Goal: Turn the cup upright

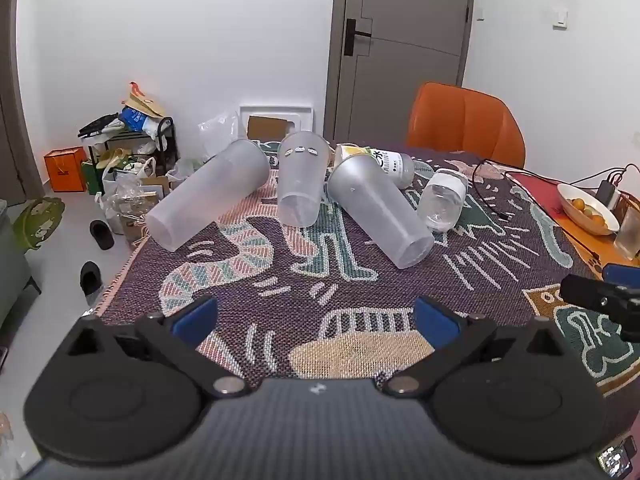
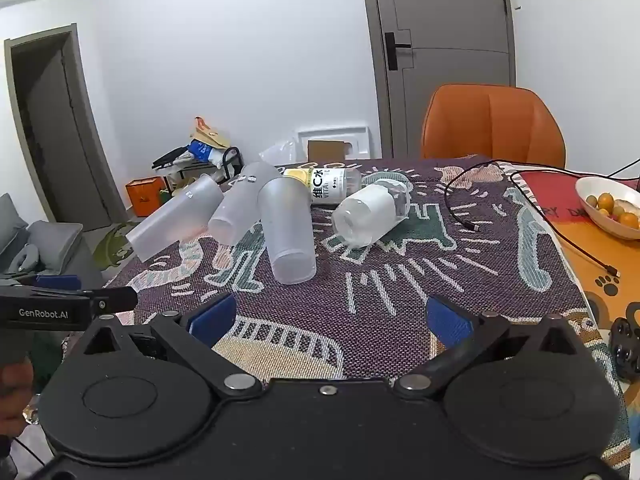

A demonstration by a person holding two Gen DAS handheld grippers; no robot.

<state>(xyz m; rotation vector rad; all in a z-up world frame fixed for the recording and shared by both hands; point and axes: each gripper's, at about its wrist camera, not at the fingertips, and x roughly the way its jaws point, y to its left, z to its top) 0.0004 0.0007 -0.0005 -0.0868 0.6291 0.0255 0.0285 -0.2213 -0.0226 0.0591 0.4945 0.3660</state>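
Note:
Three frosted plastic cups lie on their sides on the patterned tablecloth [image 1: 360, 292]: a left cup [image 1: 208, 200] [image 2: 176, 222], a middle cup [image 1: 300, 180] [image 2: 240, 204] and a right cup [image 1: 380, 210] [image 2: 288, 232]. A clear jar with a white label [image 1: 442, 200] [image 2: 372, 214] and a drink bottle [image 1: 394, 166] [image 2: 324, 184] also lie on their sides behind them. My left gripper [image 1: 316, 320] is open and empty, short of the cups. My right gripper [image 2: 330, 318] is open and empty, also short of them.
An orange chair [image 1: 466, 124] [image 2: 492, 124] stands at the table's far side. A black cable [image 2: 520, 208] and a white bowl of fruit [image 1: 588, 208] [image 2: 612, 208] lie at the right. Clutter [image 1: 120, 152] stands on the floor at the left.

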